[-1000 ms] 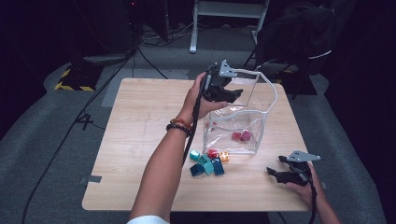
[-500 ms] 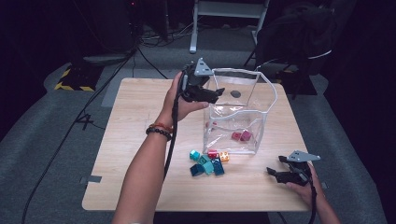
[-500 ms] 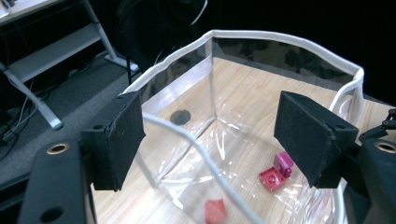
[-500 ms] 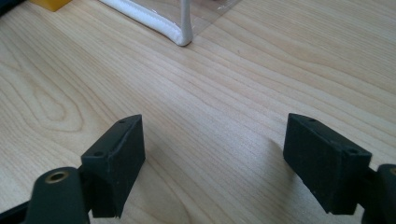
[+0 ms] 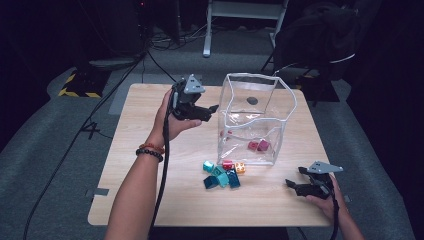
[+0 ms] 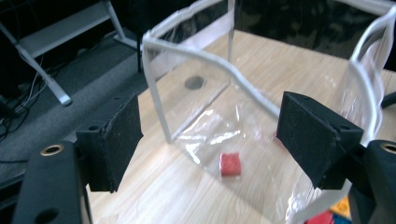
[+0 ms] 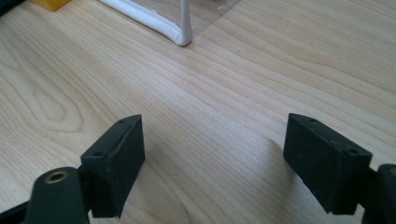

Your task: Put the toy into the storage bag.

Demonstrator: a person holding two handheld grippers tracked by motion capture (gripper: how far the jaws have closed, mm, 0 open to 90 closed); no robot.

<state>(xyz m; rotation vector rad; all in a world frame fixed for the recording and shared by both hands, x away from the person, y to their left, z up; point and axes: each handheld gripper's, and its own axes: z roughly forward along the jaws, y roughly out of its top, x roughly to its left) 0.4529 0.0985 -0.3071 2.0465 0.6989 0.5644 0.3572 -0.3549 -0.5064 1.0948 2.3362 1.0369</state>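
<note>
A clear plastic box (image 5: 255, 120) stands open-topped on the wooden table (image 5: 150, 200), with two red and magenta blocks (image 5: 258, 145) inside. A small pile of teal, red and orange blocks (image 5: 222, 174) lies in front of it. My left gripper (image 5: 210, 112) hangs in the air just left of the box, pointing at it. Its jaws have just been opening and hold nothing. In the left gripper view the gripper (image 6: 208, 126) frames the box wall (image 6: 196, 65) and a red block (image 6: 230, 164). My right gripper (image 5: 295, 179) rests open at the table's front right, and between its jaws (image 7: 212, 154) there is bare wood.
The box's white-edged corner (image 7: 180, 32) and a yellow block (image 7: 49, 3) lie just ahead of the right gripper. A cable (image 5: 162, 175) trails along the left forearm. Beyond the table are a dark floor with cables, a white frame (image 5: 245, 25) and a black bag (image 5: 320, 35).
My left gripper has moved left, away from the box's rim, and a little lower. The right gripper has stayed put.
</note>
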